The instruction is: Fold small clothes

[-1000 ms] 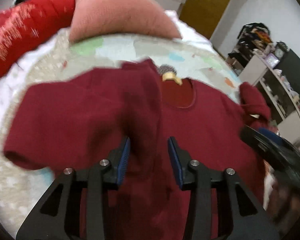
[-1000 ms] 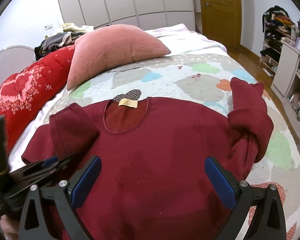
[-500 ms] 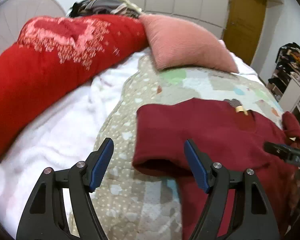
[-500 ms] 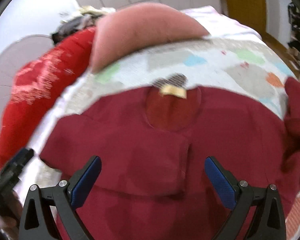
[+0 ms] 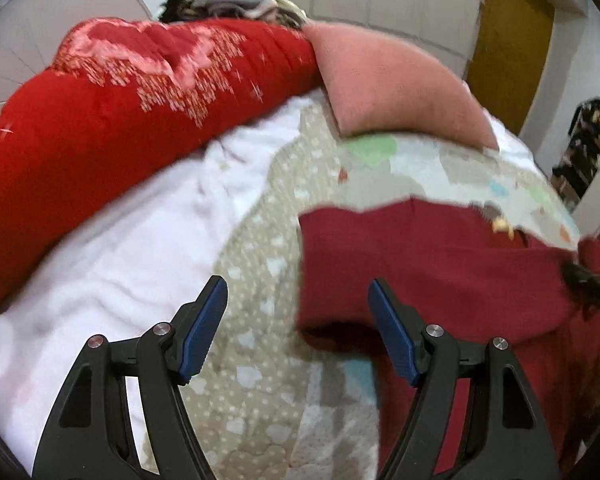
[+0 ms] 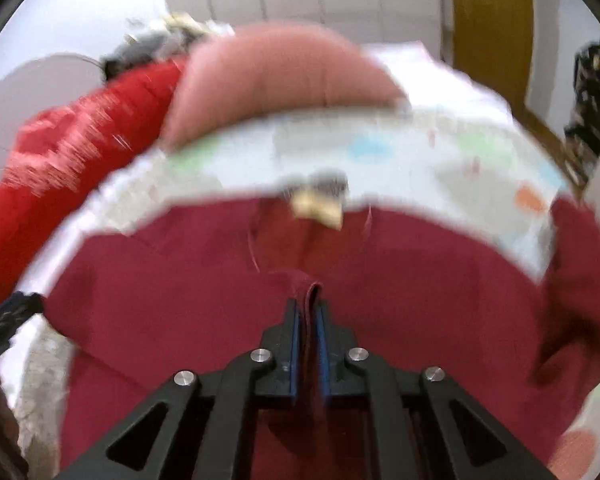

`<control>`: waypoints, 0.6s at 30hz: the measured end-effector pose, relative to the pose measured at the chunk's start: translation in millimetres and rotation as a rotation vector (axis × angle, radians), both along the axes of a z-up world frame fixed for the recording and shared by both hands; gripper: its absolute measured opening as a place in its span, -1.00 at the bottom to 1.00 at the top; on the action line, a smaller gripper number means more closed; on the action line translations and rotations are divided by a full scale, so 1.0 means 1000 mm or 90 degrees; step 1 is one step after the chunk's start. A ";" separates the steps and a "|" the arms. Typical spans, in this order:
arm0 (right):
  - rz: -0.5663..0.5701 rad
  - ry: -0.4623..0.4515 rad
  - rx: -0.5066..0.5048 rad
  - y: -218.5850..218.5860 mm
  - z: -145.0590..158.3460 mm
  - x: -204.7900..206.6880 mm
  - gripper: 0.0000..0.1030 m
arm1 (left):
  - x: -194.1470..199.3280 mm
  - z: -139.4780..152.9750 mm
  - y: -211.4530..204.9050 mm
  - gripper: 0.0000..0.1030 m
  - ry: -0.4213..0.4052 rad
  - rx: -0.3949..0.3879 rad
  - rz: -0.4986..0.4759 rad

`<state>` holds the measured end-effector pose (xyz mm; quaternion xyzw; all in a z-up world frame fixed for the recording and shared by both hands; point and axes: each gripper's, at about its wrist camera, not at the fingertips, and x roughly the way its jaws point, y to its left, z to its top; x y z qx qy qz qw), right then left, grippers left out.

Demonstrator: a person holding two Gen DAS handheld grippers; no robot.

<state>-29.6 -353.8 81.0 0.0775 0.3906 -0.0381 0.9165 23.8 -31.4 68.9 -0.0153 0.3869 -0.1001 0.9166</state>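
Note:
A dark red sweater [image 5: 440,264] lies on the patterned quilt [image 5: 268,264] of a bed, its left sleeve folded in across the chest. My left gripper [image 5: 298,312] is open and empty, hovering over the quilt just left of the sweater's folded edge. In the right wrist view the sweater [image 6: 180,292] fills the lower half, with a tan neck label [image 6: 318,206] at the collar. My right gripper [image 6: 307,308] is shut on a pinched fold of the sweater below the collar. The view is blurred by motion.
A red embroidered duvet [image 5: 112,96] and a pink pillow [image 5: 392,92] lie at the head of the bed. A white blanket [image 5: 112,248] lies left of the quilt. A wardrobe and brown door [image 5: 508,48] stand behind, with shelves at the right.
My right gripper has moved forward onto the sweater and shut on a fold of it; it was open half a second ago. My left gripper let go of the sleeve, opened and swung left.

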 end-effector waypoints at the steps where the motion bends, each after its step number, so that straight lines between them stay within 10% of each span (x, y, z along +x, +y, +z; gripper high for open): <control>1: -0.008 -0.022 -0.018 -0.002 0.012 -0.007 -0.91 | 0.000 0.003 0.000 0.42 -0.005 -0.013 0.001; 6: -0.096 -0.064 -0.125 -0.032 0.046 -0.025 -0.91 | 0.006 0.001 -0.024 0.42 0.005 -0.026 -0.018; 18: -0.155 0.089 -0.081 -0.092 -0.027 -0.014 -0.66 | 0.035 -0.053 -0.074 0.43 0.095 0.078 -0.039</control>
